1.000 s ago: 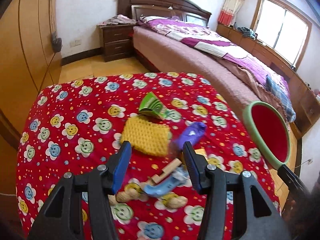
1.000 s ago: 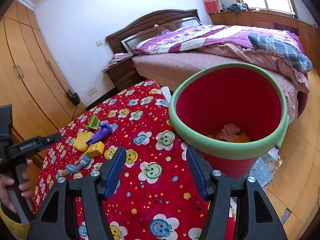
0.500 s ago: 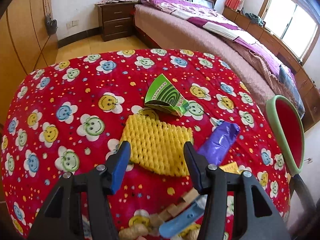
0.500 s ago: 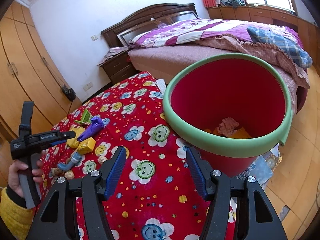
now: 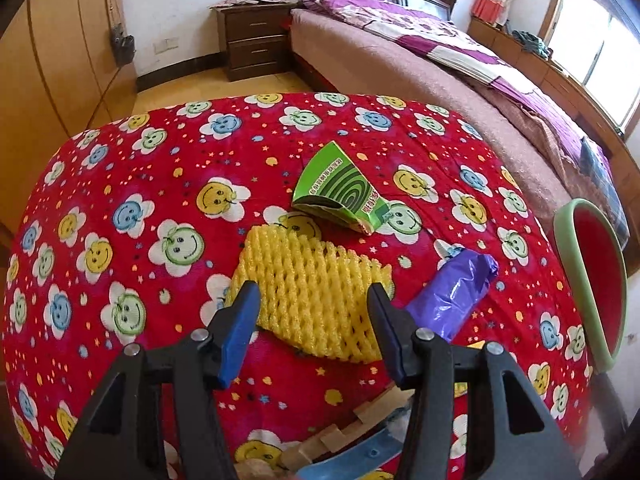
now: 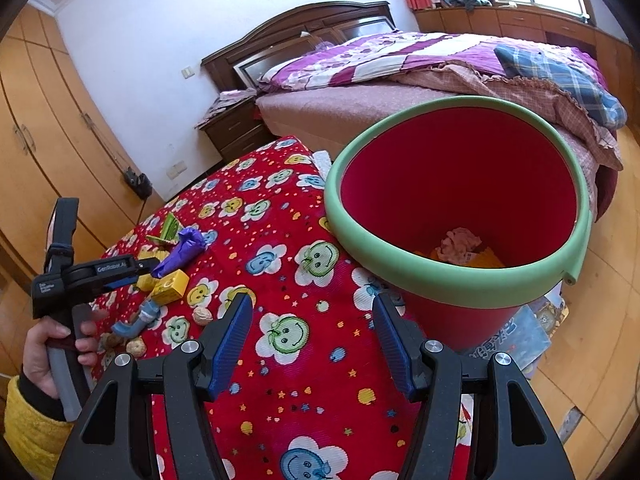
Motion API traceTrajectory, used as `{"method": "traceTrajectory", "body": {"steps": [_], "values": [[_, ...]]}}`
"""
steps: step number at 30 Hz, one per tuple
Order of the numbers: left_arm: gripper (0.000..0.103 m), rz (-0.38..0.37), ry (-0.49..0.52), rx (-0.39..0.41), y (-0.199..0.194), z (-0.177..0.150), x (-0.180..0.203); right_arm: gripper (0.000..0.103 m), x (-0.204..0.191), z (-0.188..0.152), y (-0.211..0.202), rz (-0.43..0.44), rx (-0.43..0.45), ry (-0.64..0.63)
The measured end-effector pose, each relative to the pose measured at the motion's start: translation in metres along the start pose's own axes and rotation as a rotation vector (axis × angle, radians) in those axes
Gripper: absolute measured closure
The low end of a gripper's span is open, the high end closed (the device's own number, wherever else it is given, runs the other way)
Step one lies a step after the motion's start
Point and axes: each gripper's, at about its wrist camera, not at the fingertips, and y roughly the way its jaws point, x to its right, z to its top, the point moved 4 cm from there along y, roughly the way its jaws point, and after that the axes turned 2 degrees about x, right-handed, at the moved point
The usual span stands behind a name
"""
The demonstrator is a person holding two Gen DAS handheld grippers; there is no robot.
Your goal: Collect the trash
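A yellow foam net [image 5: 316, 292] lies on the red smiley-flower cloth [image 5: 132, 208], and my left gripper [image 5: 314, 300] hovers open right over its near edge, fingers on either side. Beyond it lie a green cardboard box [image 5: 340, 190] and, to the right, a purple wrapper [image 5: 456, 296]. The red bucket with a green rim [image 6: 452, 280] stands off the table's right side, with pink and yellow trash at its bottom. My right gripper [image 6: 312, 316] is open above the cloth just left of the bucket, holding nothing. In the right wrist view a hand [image 6: 44, 352] holds the left gripper [image 6: 136, 270].
A blue clip [image 5: 356, 456], wood bits [image 5: 380, 408], nuts [image 6: 202, 315] and a small yellow box [image 6: 170, 286] lie near the table's near edge. A bed [image 5: 440, 60], nightstand [image 5: 256, 40] and wardrobe doors [image 5: 52, 60] surround the table. A book [image 6: 516, 340] lies on the floor.
My left gripper has moved forward and down, from above the blue clip and wood bits to just over the yellow foam net. The right gripper has stayed put.
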Motion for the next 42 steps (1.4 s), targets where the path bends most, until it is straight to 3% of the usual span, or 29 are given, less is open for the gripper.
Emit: {"method": "traceTrajectory", "body": {"steps": [3,12,18,22,32,42], "values": [[0.049,0.011,0.028,0.008,-0.001,-0.003,0.009,0.039,-0.001,-0.001,0.0,0.006,0.0,0.001],[0.08,-0.017,0.053,0.046,-0.01,-0.012,0.019,0.039,-0.005,-0.002,-0.001,0.014,-0.002,-0.007],[0.082,-0.088,0.01,0.062,-0.026,-0.017,0.01,0.039,-0.017,0.0,-0.009,0.024,0.008,-0.036],[0.082,-0.088,0.004,0.104,-0.047,-0.014,-0.002,0.039,-0.031,0.007,-0.014,0.042,0.018,-0.06],[0.082,0.01,-0.074,0.188,-0.089,0.002,-0.078,0.039,-0.088,0.027,-0.004,0.093,0.017,-0.148],[0.082,0.046,-0.216,0.18,-0.07,-0.01,-0.143,0.039,-0.145,0.029,0.055,0.105,-0.059,-0.217]]}}
